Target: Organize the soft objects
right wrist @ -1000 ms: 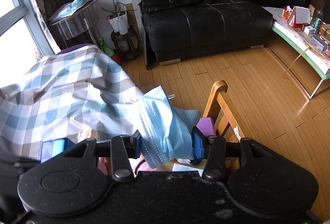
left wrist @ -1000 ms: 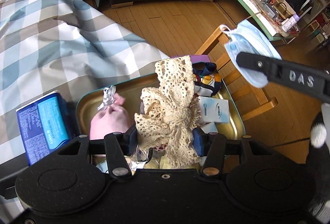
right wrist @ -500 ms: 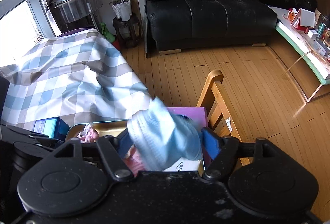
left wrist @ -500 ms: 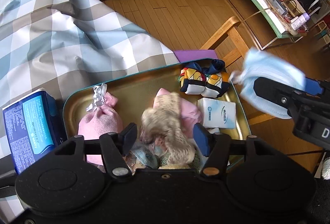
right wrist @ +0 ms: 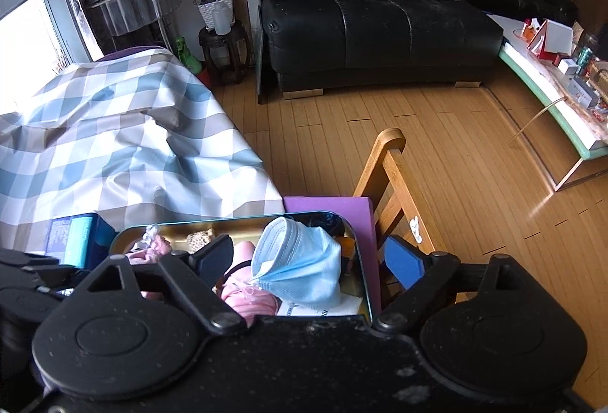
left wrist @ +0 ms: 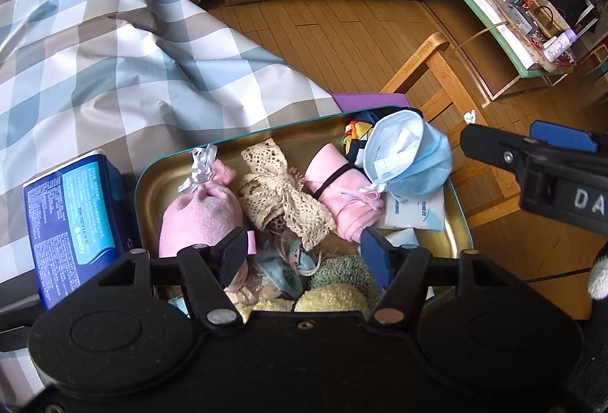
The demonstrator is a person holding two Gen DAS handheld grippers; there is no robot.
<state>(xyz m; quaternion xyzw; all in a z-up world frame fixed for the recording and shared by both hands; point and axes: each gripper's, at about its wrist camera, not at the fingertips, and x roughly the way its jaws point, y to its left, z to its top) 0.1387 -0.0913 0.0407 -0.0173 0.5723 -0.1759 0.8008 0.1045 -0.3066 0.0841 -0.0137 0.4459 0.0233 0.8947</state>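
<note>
Tin point(left wrist: 152, 181): gathers the soft things.
Mask point(left wrist: 408, 156): lies at the tin's right end, dropped there.
Left claw point(left wrist: 302, 253): spreading, empty, over the tin.
Right claw point(right wrist: 307, 261): spreading, mask freed.

A second ago the left gripper point(left wrist: 304, 253) clamped the cream lace bow point(left wrist: 283, 192); the bow now lies loose in the gold tin point(left wrist: 152, 185), at the pads' 12 o'clock, as the jaws open with nothing between them. The right gripper point(right wrist: 307, 261), also opening, has let go of the blue face mask point(left wrist: 408, 154), which now rests on the pink cloth roll point(left wrist: 342, 192) at the tin's 2 o'clock corner.
</note>
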